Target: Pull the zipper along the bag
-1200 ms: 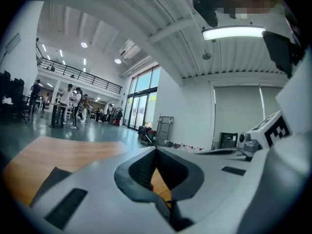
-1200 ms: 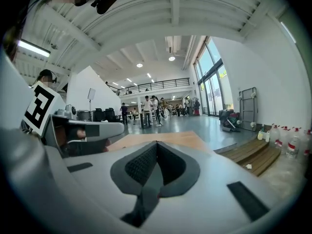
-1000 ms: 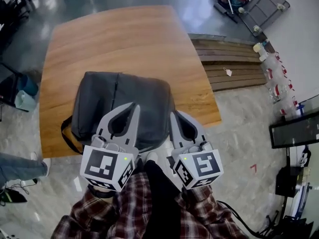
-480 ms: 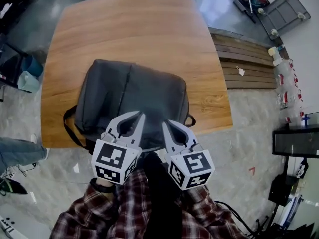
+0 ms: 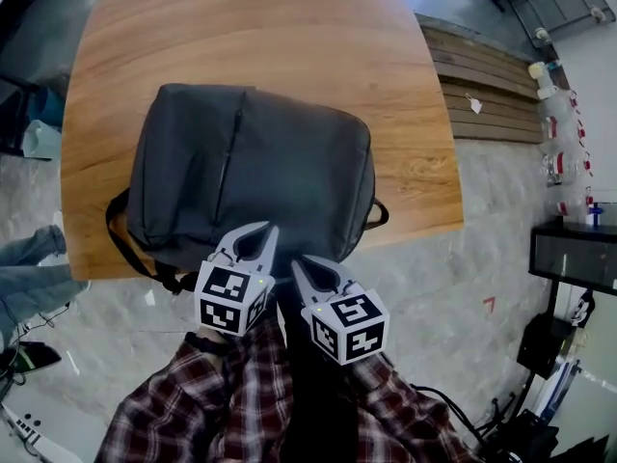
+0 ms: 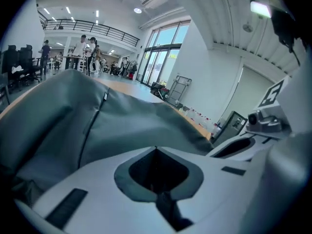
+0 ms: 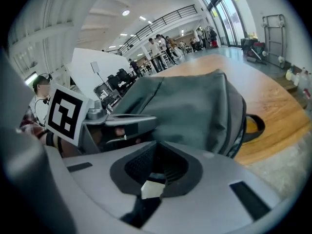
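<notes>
Your grey bag (image 5: 260,172) lies flat on the wooden table (image 5: 241,27), close to its near edge. Its front zipper (image 5: 228,157) looks closed, though the seam is too fine to be sure. Your left gripper (image 5: 266,231) and right gripper (image 5: 297,262) sit side by side at the bag's near edge. Each has its jaws together, tips meeting with nothing between them.

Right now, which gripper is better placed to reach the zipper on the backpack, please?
Left, probably: the left gripper lines up with the zipper on the backpack, seen ahead in its view; the right gripper sits further aside. Both are shut.
</notes>
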Available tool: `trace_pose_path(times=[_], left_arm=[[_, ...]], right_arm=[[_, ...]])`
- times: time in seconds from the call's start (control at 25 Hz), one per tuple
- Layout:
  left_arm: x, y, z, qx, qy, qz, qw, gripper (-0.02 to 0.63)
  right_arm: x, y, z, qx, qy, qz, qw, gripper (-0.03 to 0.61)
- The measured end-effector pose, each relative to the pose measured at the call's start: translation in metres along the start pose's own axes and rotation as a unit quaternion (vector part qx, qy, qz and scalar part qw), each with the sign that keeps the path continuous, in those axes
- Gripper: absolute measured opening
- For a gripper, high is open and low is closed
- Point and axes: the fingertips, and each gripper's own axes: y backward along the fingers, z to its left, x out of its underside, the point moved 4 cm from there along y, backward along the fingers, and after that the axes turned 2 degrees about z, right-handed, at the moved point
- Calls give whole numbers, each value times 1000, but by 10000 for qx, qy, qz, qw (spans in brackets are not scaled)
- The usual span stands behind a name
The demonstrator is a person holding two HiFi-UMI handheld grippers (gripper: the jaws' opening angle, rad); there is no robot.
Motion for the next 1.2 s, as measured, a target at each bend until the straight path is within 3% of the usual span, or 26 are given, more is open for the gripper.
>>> trace_pose_path(times=[0.24,0.52,0.72,0.96,1.2], left_arm=[[4,-9,6,-24,255,167,9995,8],[7,-15,7,-3,303,307,9991,8],[10,-17,8,125,396,383,9984,8],[11,-17,6,53,389,395,9984,8],[11,-16,5,-77,236,293,9993,8]], right_arm=[[23,-14,6,-321,-419,691,9962,42],[31,-41,6,-121,-484,1193,9916,83],[29,-45,3,58,-591,1312,9896,83],[31,-46,5,537,-230,1112,9921,70],[30,-41,5,291,-395,887,9948,18]])
